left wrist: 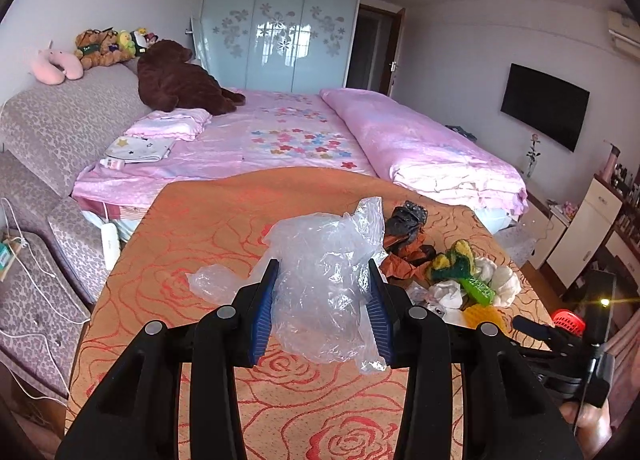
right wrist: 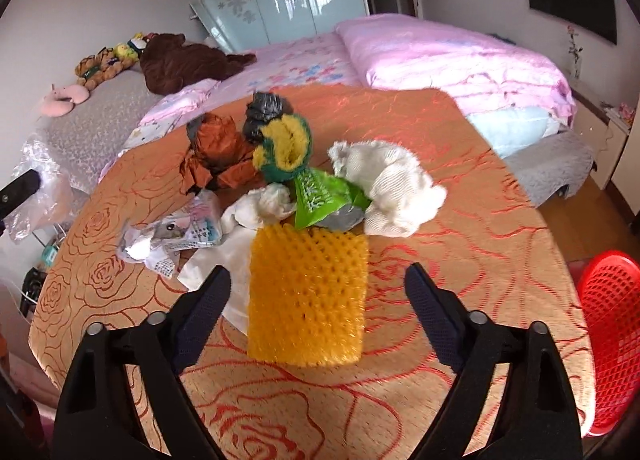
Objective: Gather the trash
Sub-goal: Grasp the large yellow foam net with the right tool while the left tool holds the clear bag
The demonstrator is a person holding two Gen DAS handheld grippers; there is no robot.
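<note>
My left gripper (left wrist: 323, 280) is shut on a crumpled clear plastic bag (left wrist: 320, 272), held over the orange rose-patterned table (left wrist: 192, 244). The bag also shows at the left edge of the right wrist view (right wrist: 36, 196). My right gripper (right wrist: 318, 284) is open, its fingers either side of a yellow foam net sleeve (right wrist: 308, 296) lying on the table. Behind the sleeve lies a trash pile: a green wrapper (right wrist: 320, 200), white cloth (right wrist: 392, 192), white tissue (right wrist: 264, 206), a yellow-green sponge (right wrist: 286, 148), brown paper (right wrist: 218, 160), a black bag (right wrist: 266, 112) and a printed wrapper (right wrist: 180, 232).
A red plastic basket (right wrist: 612, 336) stands off the table's right edge. A bed with pink bedding (left wrist: 304, 132) lies beyond the table, with plush toys (left wrist: 180, 80) on it. A padded bench (left wrist: 36, 260) stands at the left, cabinets (left wrist: 588, 220) at the right.
</note>
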